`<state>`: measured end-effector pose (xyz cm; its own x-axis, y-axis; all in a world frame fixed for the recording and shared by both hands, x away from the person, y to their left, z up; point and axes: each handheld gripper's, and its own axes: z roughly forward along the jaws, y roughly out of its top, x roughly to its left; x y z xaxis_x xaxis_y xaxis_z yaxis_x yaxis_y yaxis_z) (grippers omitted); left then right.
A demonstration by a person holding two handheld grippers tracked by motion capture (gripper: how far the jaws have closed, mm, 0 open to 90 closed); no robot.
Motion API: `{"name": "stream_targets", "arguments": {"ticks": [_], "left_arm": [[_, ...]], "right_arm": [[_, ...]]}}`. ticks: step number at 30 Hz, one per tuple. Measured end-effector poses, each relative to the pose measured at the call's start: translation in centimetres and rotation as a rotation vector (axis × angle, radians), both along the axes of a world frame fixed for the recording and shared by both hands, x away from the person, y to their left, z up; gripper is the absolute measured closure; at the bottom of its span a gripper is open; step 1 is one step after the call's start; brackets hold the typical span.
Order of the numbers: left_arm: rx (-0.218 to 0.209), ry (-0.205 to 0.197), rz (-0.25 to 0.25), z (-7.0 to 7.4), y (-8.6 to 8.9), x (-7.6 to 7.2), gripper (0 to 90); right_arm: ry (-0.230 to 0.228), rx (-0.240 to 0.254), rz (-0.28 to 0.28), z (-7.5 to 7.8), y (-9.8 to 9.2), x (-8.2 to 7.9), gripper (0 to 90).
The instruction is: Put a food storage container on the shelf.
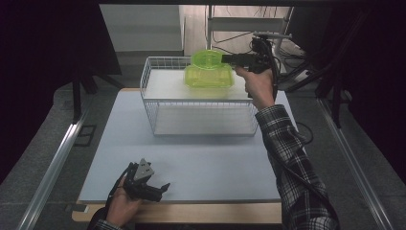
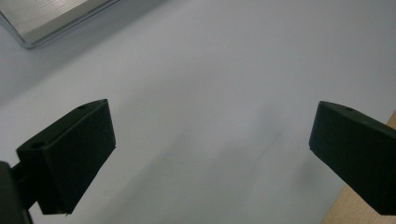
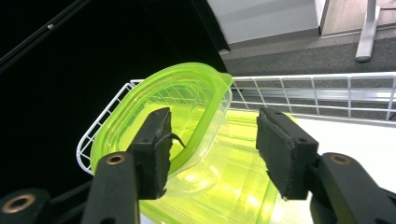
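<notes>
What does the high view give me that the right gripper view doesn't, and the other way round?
High view alone: the left gripper resting open at the table's near edge, and the person's checked sleeve. Right gripper view alone: its pads standing apart, off the tilted green lid. Both: the green box and lid in the wire basket.

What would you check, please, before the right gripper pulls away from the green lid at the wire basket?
1. Right gripper jaws open, pads off the lid: ok; a gap shows on both sides.
2. Green lid settled: not ok; it stands tilted against the green container instead of lying flat on it.
3. Green container inside the wire basket: ok.
4. Lid will stay put once the gripper leaves: cannot tell.
5. Left gripper out of the way: ok; it is at the near edge of the table, jaws open with nothing between them.
</notes>
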<state>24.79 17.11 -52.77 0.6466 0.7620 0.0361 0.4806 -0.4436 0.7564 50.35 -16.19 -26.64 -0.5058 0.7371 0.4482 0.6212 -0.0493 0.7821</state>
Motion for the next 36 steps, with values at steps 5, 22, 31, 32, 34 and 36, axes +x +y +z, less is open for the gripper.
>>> {"name": "stream_targets", "arguments": {"ticks": [5,22,31,32,34,36], "left_arm": [[0.004,-0.002,-0.001,0.0,0.0,0.0,0.1],[0.001,0.002,-0.001,0.1,-0.1,0.0,0.4],[0.01,0.001,-0.003,0.0,0.0,0.0,0.4],[0.011,0.001,-0.003,0.0,0.0,0.0,0.4],[0.015,0.002,-0.004,0.0,0.0,0.0,0.4],[0.015,0.001,-0.005,0.0,-0.1,-0.1,0.4]], "right_arm": [[-0.012,-0.006,0.017,0.1,-0.4,-0.4,39.4],[-0.074,-0.073,0.112,-0.2,-0.7,-2.8,25.7],[-0.093,-0.091,0.151,-0.8,-1.0,-3.9,19.6],[-0.095,-0.096,0.157,-1.0,-1.0,-4.1,18.8],[-0.099,-0.103,0.162,-1.3,-1.1,-4.3,17.4],[-0.097,-0.112,0.17,-1.6,-1.1,-4.5,16.3]]}}
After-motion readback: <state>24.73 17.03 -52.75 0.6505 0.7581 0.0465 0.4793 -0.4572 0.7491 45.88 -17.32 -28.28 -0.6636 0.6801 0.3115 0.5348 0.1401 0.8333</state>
